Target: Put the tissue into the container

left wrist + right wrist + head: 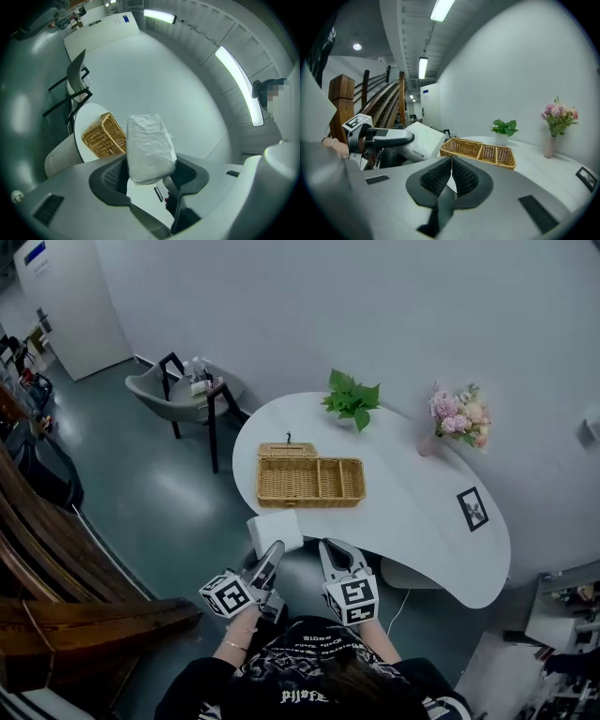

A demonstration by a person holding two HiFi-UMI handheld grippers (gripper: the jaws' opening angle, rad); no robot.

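The person stands at the near side of the white bench (422,512), a gripper in each hand, both aimed toward the wicker basket (309,502) that sits on the bench top. The left gripper (274,554) has its fingers closed on the tissue pack (275,531), a soft white plastic-wrapped packet. In the left gripper view the dark pads press in on both sides of its lower end, and the rest sticks out past the tips. The pack hangs in the air by the bench's near edge, on the person's side of the basket and clear of it, not yet in any of its compartments. The right gripper (333,554) is just to the right of the left one, also short of the basket. Its fingers are pressed together tip to tip with nothing between them. Behind the basket, touching or nearly touching its far left corner, lies a small flat wicker piece (287,450). Farther back, beyond the basket, is a leafy green plant (352,397), and off to the basket's far right a vase of pink flowers (459,416). A square marker card (472,508) lies flat on the bench to the basket's right. A grey chair (178,390) is on the floor beyond the basket's left end.
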